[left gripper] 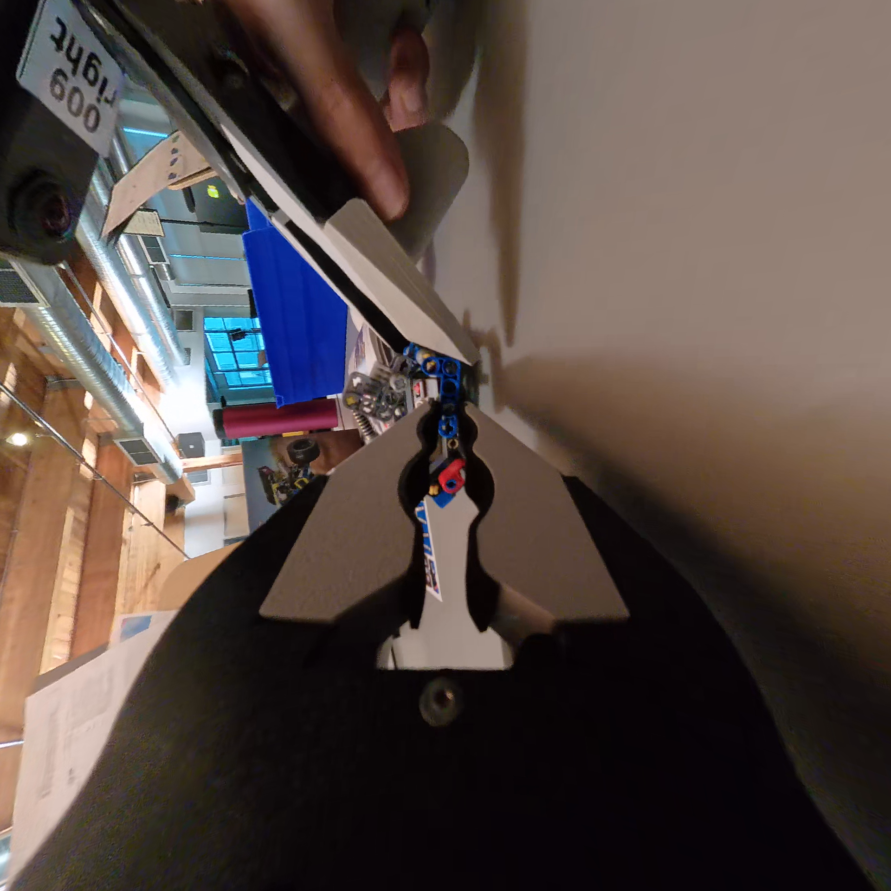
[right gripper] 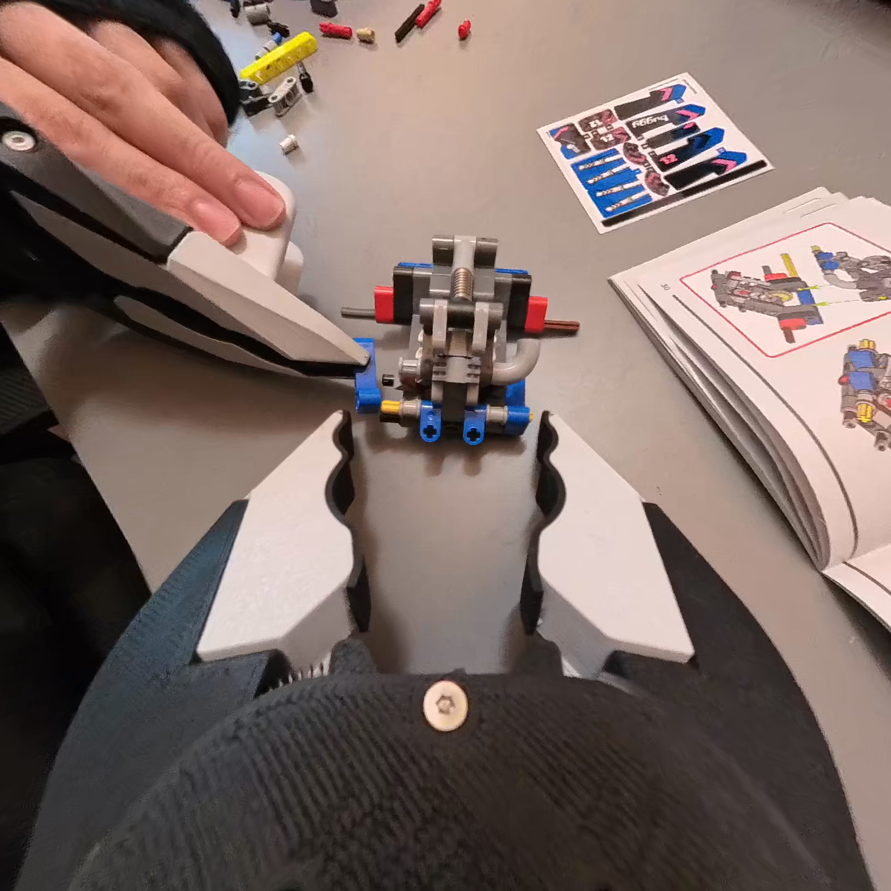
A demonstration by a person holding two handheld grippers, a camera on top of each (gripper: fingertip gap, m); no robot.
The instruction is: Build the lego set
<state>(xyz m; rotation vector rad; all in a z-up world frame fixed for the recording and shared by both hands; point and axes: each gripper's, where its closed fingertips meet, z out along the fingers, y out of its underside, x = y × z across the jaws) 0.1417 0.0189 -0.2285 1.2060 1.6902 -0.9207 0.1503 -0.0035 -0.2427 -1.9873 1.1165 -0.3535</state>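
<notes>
Both wrist views closely face the lego model (right gripper: 453, 347), left one rolled sideways.

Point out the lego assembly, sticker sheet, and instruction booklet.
lego assembly (right gripper: 460, 352), right wrist view, on its grey central block.
sticker sheet (right gripper: 653, 149), right wrist view, middle of the sheet.
instruction booklet (right gripper: 771, 366), right wrist view, on the open page.

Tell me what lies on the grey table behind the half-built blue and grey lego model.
Behind the half-built blue and grey lego model, the grey table is bare up to loose pieces: a yellow beam, red pins. The strip right behind the model is hidden.
</notes>
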